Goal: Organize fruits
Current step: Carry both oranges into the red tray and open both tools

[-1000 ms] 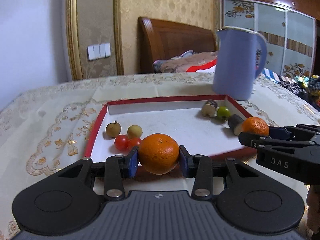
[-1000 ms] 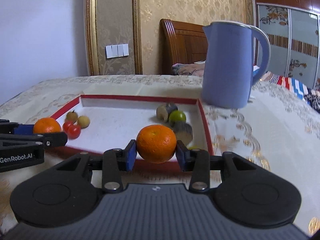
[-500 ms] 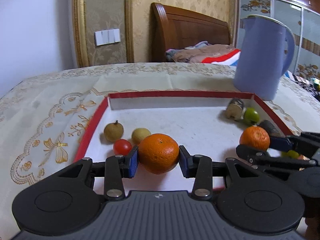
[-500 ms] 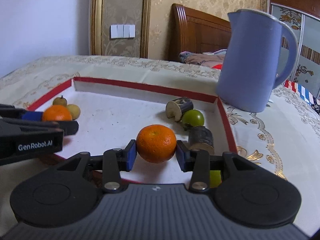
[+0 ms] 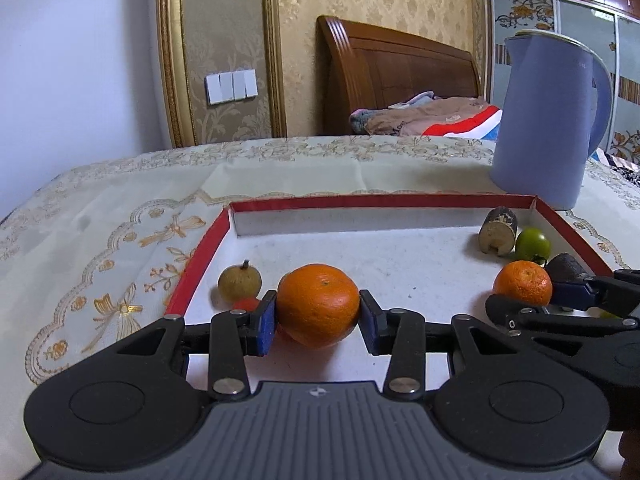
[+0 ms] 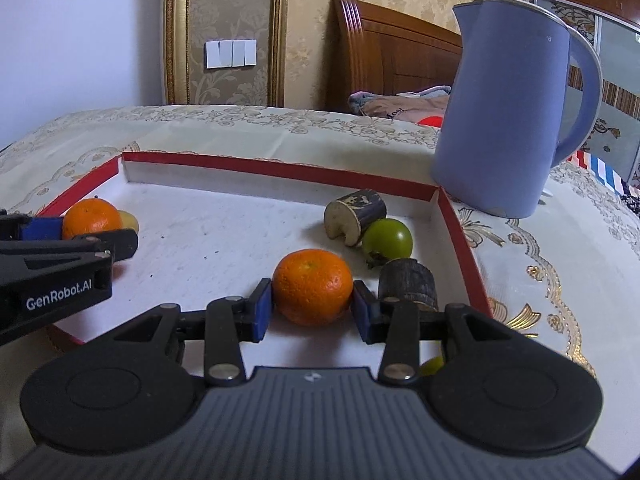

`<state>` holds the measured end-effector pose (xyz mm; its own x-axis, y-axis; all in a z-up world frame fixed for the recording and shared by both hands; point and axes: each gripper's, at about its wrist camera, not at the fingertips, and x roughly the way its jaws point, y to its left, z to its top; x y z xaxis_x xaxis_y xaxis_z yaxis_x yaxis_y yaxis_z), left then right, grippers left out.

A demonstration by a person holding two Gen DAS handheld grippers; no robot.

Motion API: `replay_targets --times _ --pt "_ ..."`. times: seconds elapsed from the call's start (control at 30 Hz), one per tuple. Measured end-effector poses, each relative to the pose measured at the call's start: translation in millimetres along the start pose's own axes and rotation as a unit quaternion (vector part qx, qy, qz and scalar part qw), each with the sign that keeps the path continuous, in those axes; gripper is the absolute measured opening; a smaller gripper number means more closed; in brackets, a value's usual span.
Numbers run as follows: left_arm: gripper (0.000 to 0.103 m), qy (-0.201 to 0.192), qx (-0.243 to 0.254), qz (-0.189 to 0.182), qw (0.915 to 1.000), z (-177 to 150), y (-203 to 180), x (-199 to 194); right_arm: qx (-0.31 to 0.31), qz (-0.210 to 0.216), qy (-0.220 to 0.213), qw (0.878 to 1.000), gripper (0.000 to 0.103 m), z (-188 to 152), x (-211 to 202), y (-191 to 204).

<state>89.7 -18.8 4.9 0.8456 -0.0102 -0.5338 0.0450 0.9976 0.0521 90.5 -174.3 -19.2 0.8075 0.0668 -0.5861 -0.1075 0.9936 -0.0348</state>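
Note:
My left gripper [image 5: 318, 318] is shut on an orange [image 5: 318, 304], low over the left part of the red-rimmed white tray [image 5: 360, 201]. My right gripper [image 6: 312, 306] is shut on a second orange [image 6: 312, 286] over the tray's right part. In the left wrist view the right gripper's orange [image 5: 523, 283] shows at right. In the right wrist view the left gripper's orange [image 6: 92, 218] shows at left. A brown longan [image 5: 239, 283] and a red cherry tomato [image 5: 246, 304] lie beside the left orange. A green fruit [image 6: 387, 239] and two dark cut pieces [image 6: 354, 215] lie at the tray's right.
A tall blue kettle [image 6: 508, 112] stands on the embroidered tablecloth [image 5: 100, 220] just behind the tray's right far corner. A small yellow fruit [image 6: 130, 220] lies behind the left gripper. A wooden headboard [image 5: 396, 76] and bedding lie beyond the table.
Both grippers have moved forward over the tray and lower, each still holding its orange. The tray's fruits appear nearer.

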Motion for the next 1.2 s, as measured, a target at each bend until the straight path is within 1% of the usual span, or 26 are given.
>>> replay_targets --times 0.23,0.27,0.3,0.33,0.43,0.53,0.6,0.63,0.77,0.8,0.83,0.93,0.97,1.03,1.13,1.2 --pt "0.042 -0.003 0.003 0.003 1.0 -2.7 -0.5 0.7 0.008 0.003 0.0 1.0 0.041 -0.2 -0.7 -1.9" --pt "0.042 -0.004 0.003 0.004 1.0 -3.1 -0.3 0.6 0.008 0.003 0.0 1.0 0.044 -0.5 -1.0 -1.9" --pt "0.042 -0.004 0.004 0.003 1.0 -3.4 -0.1 0.3 0.008 0.002 0.0 1.0 0.052 -0.7 -1.3 -2.3" --pt "0.042 -0.004 0.003 0.003 1.0 -3.6 0.4 0.1 0.009 0.002 -0.002 1.0 0.058 -1.1 -2.2 -2.5" --pt "0.043 -0.003 -0.002 0.0 1.0 -3.3 1.1 -0.9 0.012 0.001 -0.01 1.0 0.06 -1.7 -6.6 -3.1" --pt "0.043 -0.003 -0.01 -0.004 0.9999 -4.1 4.3 -3.0 0.02 0.001 -0.016 1.0 0.07 -3.5 -10.6 -5.2" --pt "0.043 -0.003 -0.014 -0.006 0.9999 -5.0 5.9 -4.5 0.024 0.0 -0.027 0.999 0.071 -4.4 -15.4 -6.6" --pt "0.043 -0.003 -0.013 -0.007 0.9999 -5.5 6.2 -5.4 0.025 0.0 -0.033 0.999 0.076 -5.0 -18.2 -7.0" --pt "0.043 -0.001 -0.015 -0.008 0.9999 -8.6 8.0 -11.3 0.03 -0.007 -0.057 0.998 0.08 -8.1 -31.6 -8.7" --pt "0.043 -0.003 -0.018 -0.007 0.9998 -10.1 9.2 -14.5 0.032 -0.008 -0.062 0.998 0.084 -8.7 -34.5 -9.3" --pt "0.043 -0.009 -0.02 -0.004 0.9997 -11.2 10.3 -18.4 0.037 -0.009 -0.066 0.997 0.087 -10.1 -38.5 -10.4" --pt "0.043 -0.025 -0.025 0.004 0.9994 -15.7 14.1 -32.0 0.055 -0.002 -0.075 0.996 0.089 -14.8 -50.8 -15.1" --pt "0.045 -0.026 -0.025 0.007 0.9993 -17.7 14.8 -35.7 0.059 0.0 -0.078 0.995 0.09 -16.6 -54.2 -16.2" --pt "0.047 -0.024 -0.024 0.004 0.9994 -22.0 15.2 -41.8 0.066 -0.001 -0.083 0.994 0.095 -21.0 -62.3 -18.1" --pt "0.047 -0.025 -0.022 0.0 0.9995 -25.8 14.7 -49.1 0.073 0.006 -0.083 0.994 0.095 -27.4 -70.9 -21.3" --pt "0.048 -0.022 -0.024 -0.004 0.9994 -27.7 15.2 -52.3 0.083 0.012 -0.077 0.993 0.098 -31.9 -74.4 -23.5"
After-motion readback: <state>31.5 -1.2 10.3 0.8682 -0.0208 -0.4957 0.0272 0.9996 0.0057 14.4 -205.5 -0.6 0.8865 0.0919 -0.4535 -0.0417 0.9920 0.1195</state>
